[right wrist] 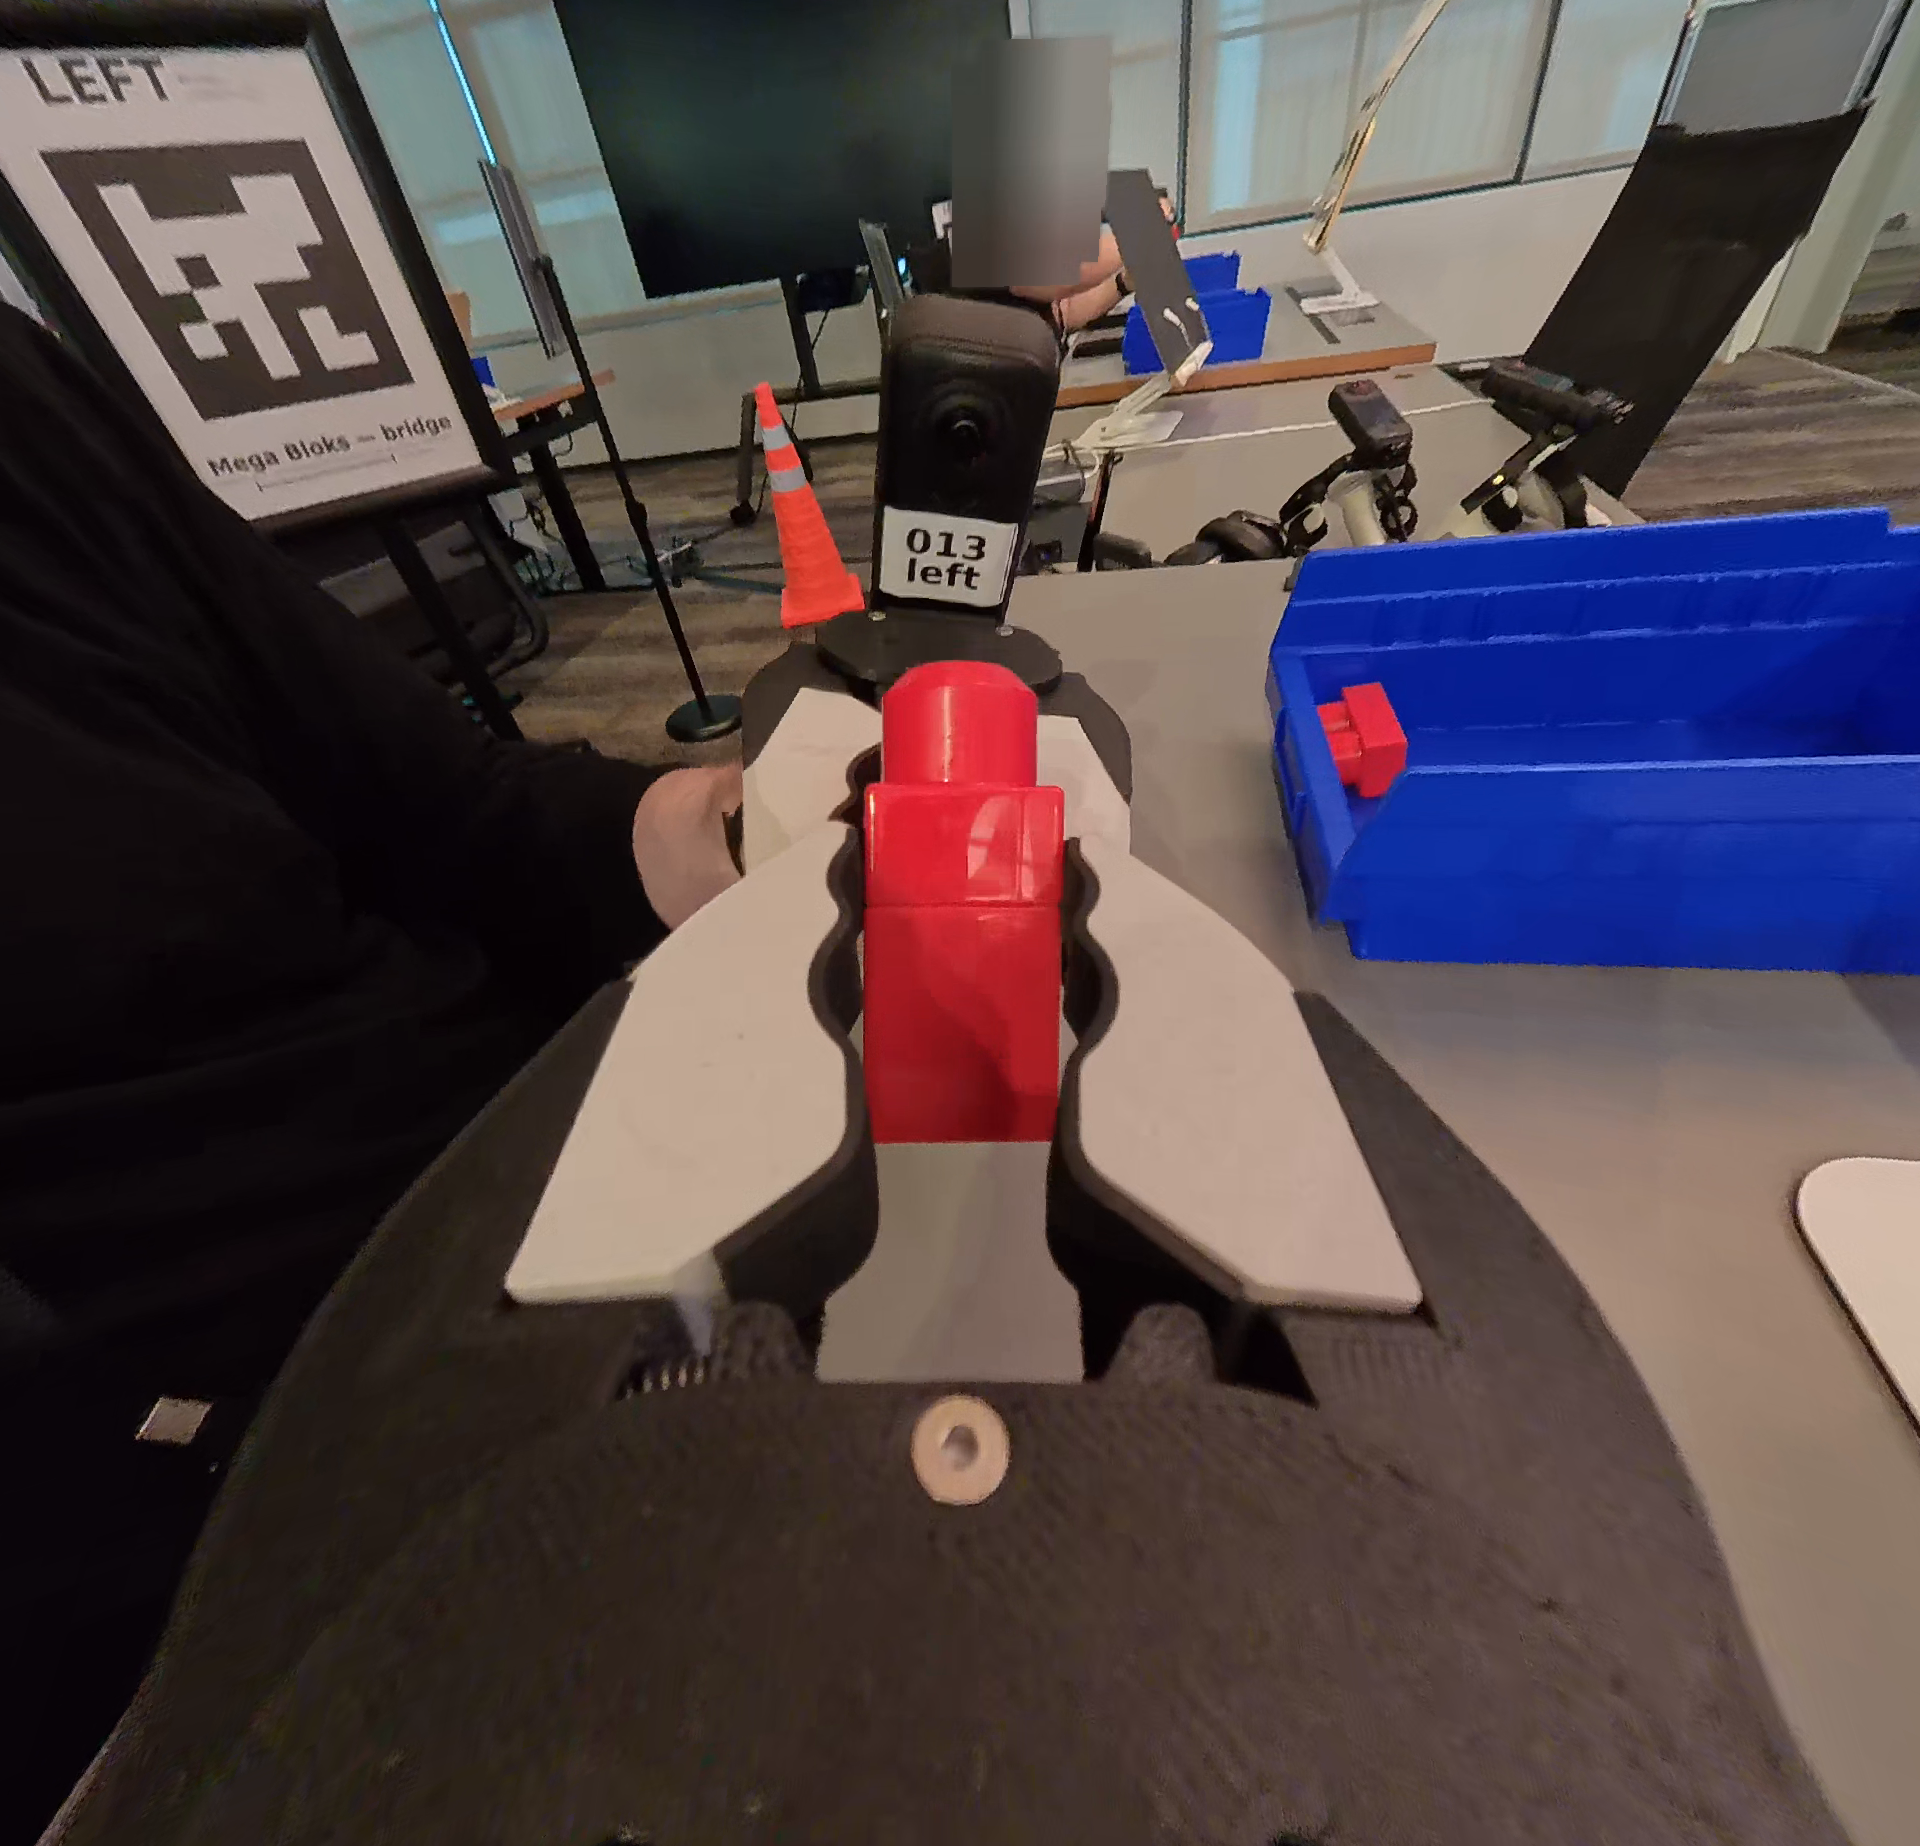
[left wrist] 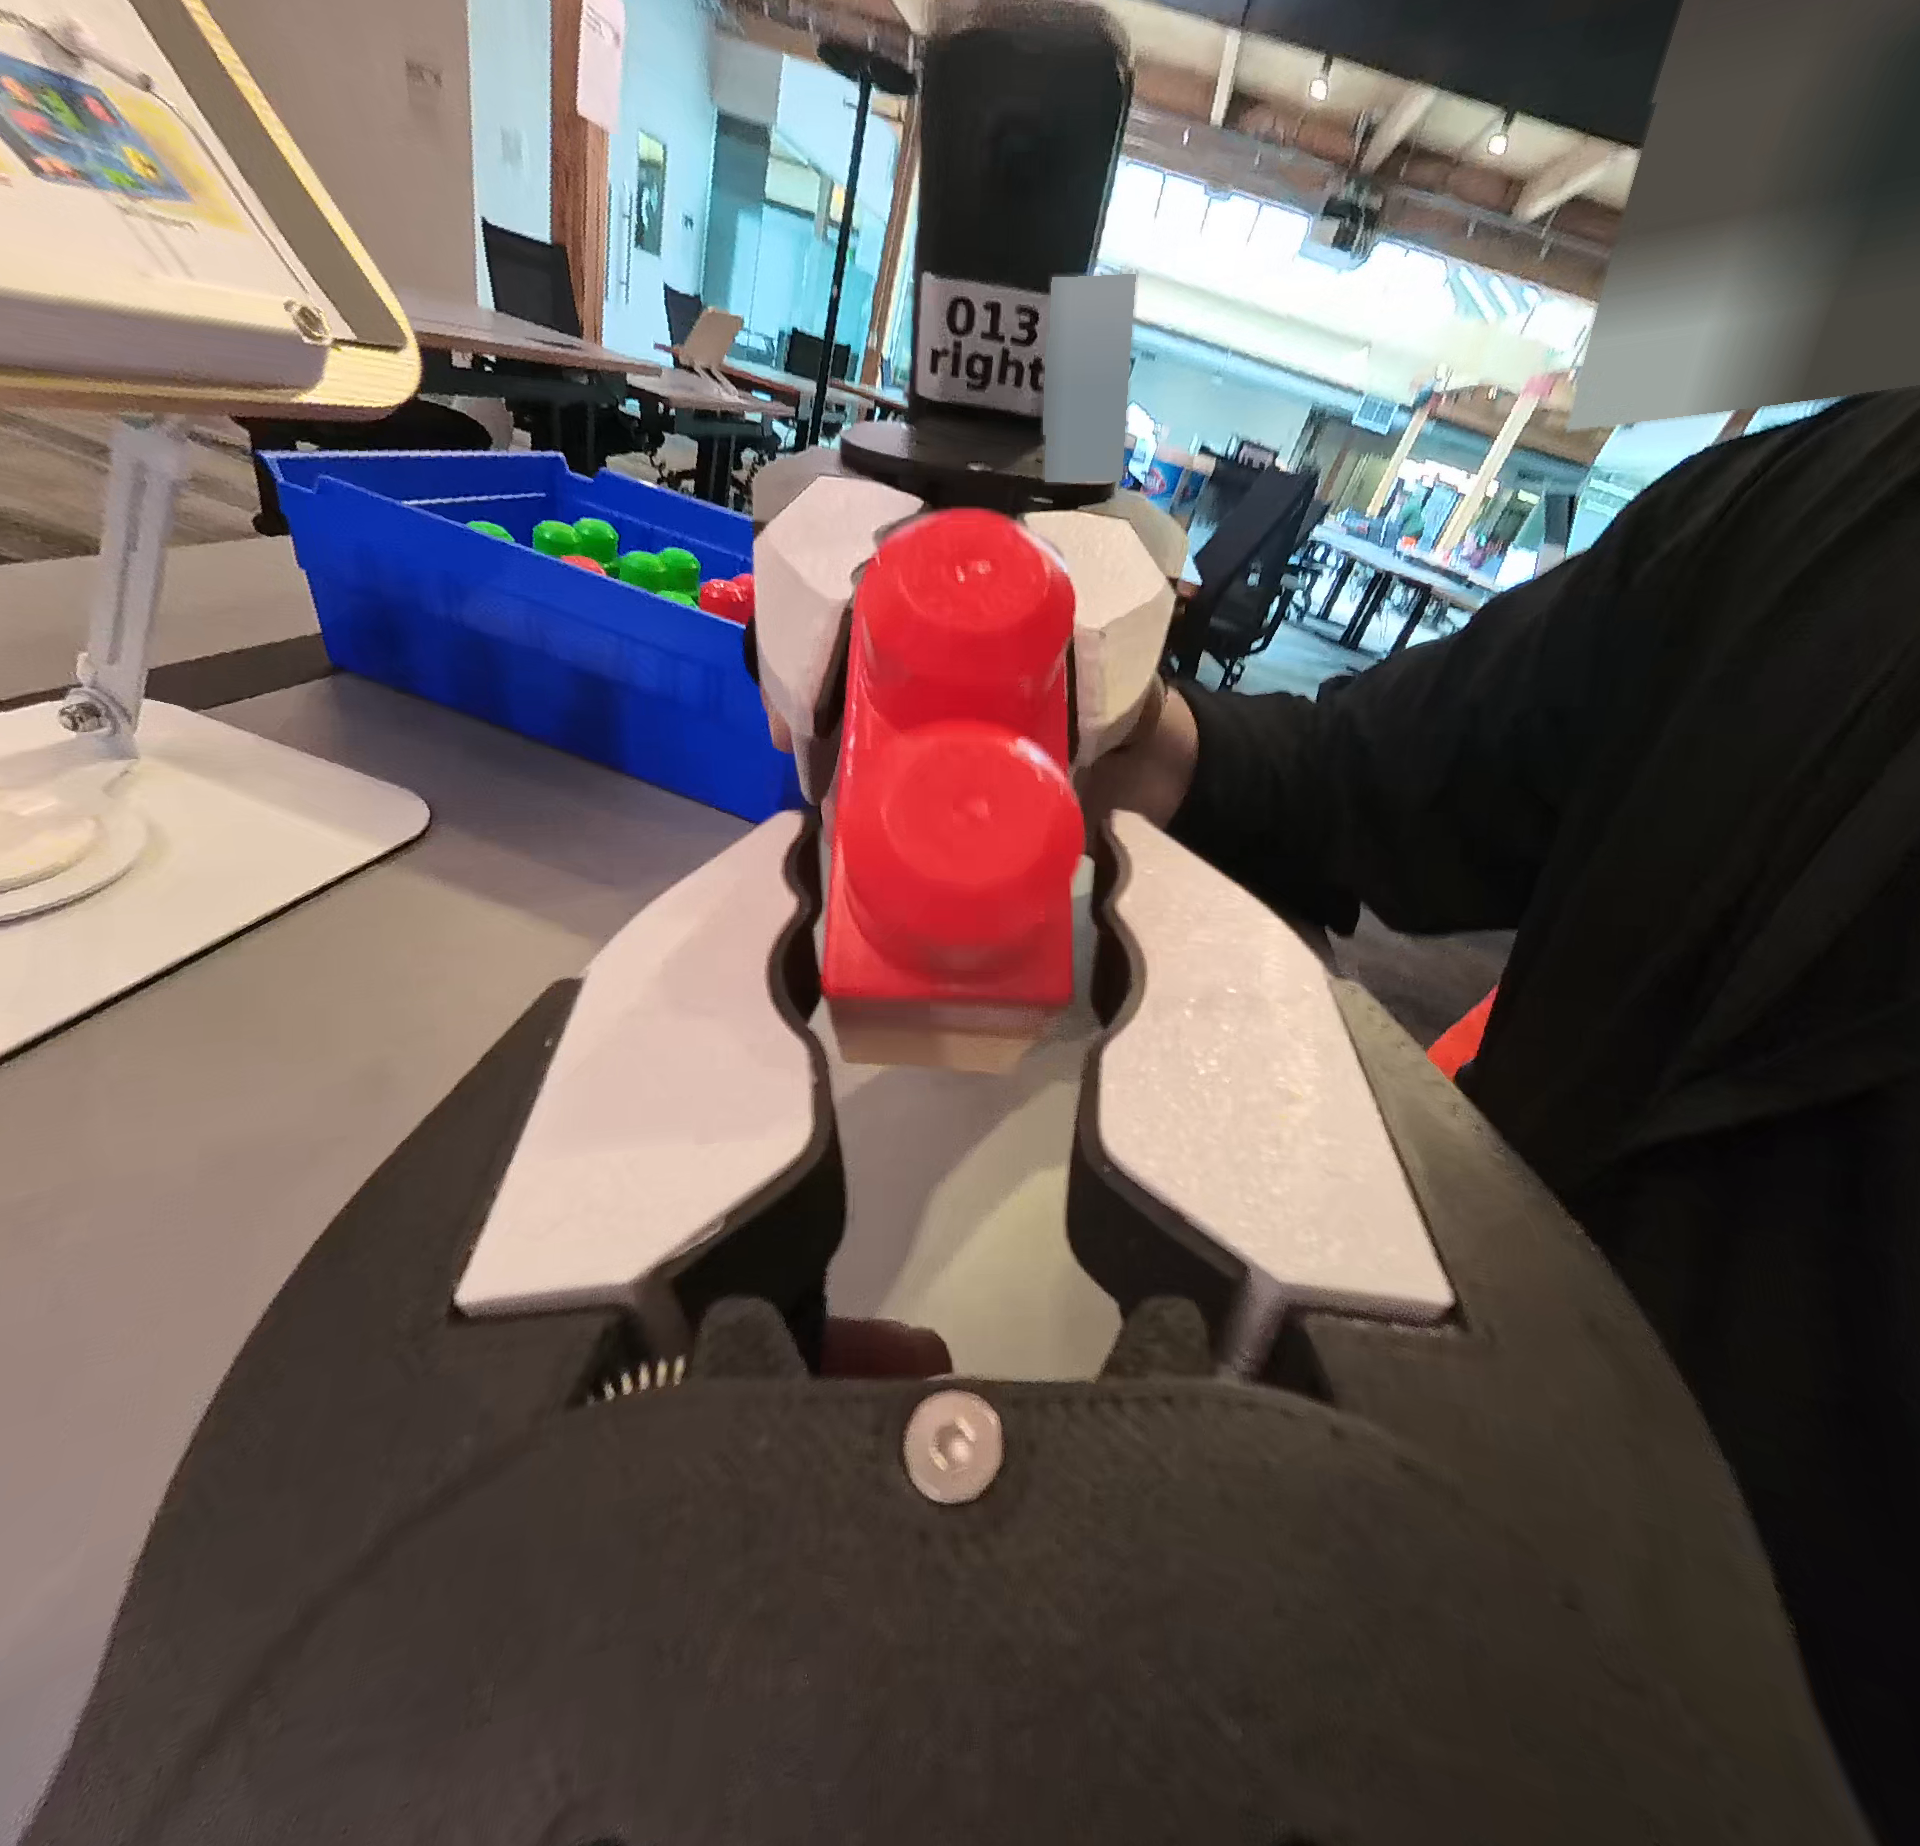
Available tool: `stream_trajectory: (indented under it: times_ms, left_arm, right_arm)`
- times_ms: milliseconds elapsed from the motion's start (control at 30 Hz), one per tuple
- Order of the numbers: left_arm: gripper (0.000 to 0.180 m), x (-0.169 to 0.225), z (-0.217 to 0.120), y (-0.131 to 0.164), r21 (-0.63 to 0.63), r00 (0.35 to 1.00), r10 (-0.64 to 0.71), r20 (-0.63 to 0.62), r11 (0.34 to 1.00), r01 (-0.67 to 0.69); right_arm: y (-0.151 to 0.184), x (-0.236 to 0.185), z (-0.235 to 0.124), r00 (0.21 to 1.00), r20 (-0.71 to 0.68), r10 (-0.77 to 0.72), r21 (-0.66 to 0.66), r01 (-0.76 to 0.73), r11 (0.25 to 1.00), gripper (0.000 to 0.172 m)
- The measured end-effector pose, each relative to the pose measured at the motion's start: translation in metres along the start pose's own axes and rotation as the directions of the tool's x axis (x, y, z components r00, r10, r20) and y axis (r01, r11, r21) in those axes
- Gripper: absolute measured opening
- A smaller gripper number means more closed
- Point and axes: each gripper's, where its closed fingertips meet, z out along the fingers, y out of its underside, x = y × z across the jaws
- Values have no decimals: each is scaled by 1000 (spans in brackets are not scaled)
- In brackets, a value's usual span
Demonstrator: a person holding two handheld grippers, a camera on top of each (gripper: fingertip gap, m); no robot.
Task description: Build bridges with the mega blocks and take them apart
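A red mega block piece (left wrist: 961, 757) hangs in the air between my two grippers, its two studs facing the left wrist camera. In the right wrist view it shows as two red blocks (right wrist: 961, 1017) joined end to end, with a seam between them and a stud at the far end. My right gripper (right wrist: 961, 882) is shut on the nearer red block, with both pads pressed against its sides. My left gripper (left wrist: 951, 861) stands around the stud end, and a narrow gap shows between each pad and the block, so it is open. Each gripper also shows in the other's view, the right (left wrist: 961, 633) and the left (right wrist: 961, 757).
A blue bin (left wrist: 499, 643) with green and red blocks stands on the grey table behind my left gripper. In the right wrist view a blue bin (right wrist: 1610, 861) holds one red block (right wrist: 1361, 736). A white stand (left wrist: 156, 840) is at the left. A person's black sleeve (left wrist: 1610, 757) is at the right.
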Motion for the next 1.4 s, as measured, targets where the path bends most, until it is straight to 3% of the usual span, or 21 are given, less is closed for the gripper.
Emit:
stream_trajectory:
  times_ms: [267, 467, 1400]
  left_arm:
    - [59, 1, 9, 1, 32, 998, -55, -23, 998, 56]
    - [45, 1, 11, -4, 102, 995, -91, -37, 990, 94]
    - [40, 3, 11, 5, 25, 997, -62, -38, 998, 63]
  right_arm:
    - [-13, 3, -6, 999, -12, 30, 118, -28, 993, 36]
    - [-8, 0, -1, 999, -10, 32, 126, -30, 992, 36]
    - [-9, -1, -5, 1000, 21, 23, 97, -24, 995, 36]
